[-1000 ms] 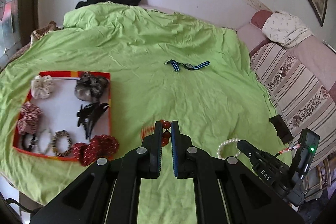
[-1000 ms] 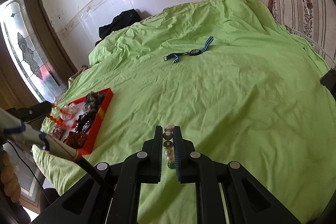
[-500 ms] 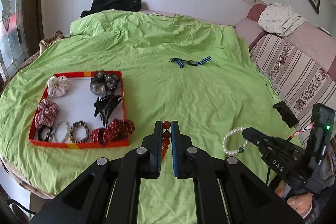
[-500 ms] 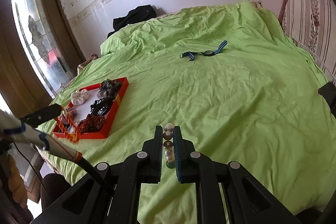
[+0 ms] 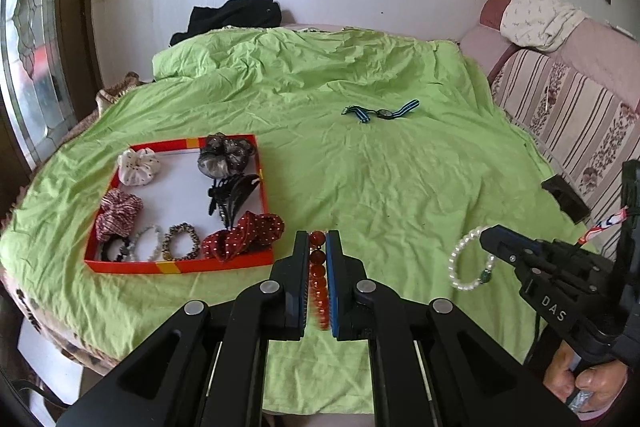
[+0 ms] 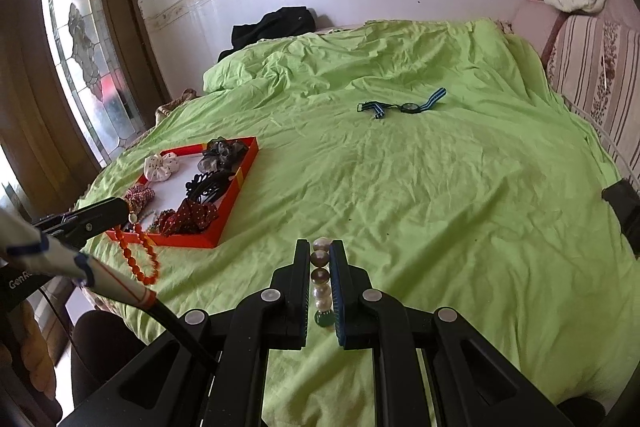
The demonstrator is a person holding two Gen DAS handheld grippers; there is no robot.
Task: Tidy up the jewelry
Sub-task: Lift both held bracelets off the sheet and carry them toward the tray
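Observation:
My left gripper point(image 5: 318, 239) is shut on a red bead bracelet point(image 5: 317, 259), held in the air near the front right corner of a red tray point(image 5: 180, 266). In the right wrist view the bracelet point(image 6: 138, 259) hangs below the left gripper point(image 6: 130, 213). My right gripper point(image 6: 321, 247) is shut on a white pearl bracelet point(image 6: 321, 285); in the left wrist view the bracelet point(image 5: 460, 259) hangs as a loop from the right gripper point(image 5: 486, 239). The tray holds scrunchies, a black claw clip point(image 5: 232, 197) and bead bracelets. A blue striped watch point(image 5: 382, 111) lies far out on the green bedspread point(image 5: 400, 187).
A striped sofa point(image 5: 580, 115) with a white cloth stands at the right. A black object point(image 5: 566, 197) lies at the bed's right edge. Black clothing point(image 5: 236, 15) lies at the far edge by the wall. A glass door point(image 6: 80, 47) is at the left.
Both grippers have pulled back and risen from the bed with their bracelets held; the tray and the watch now look farther off and more of the wall shows.

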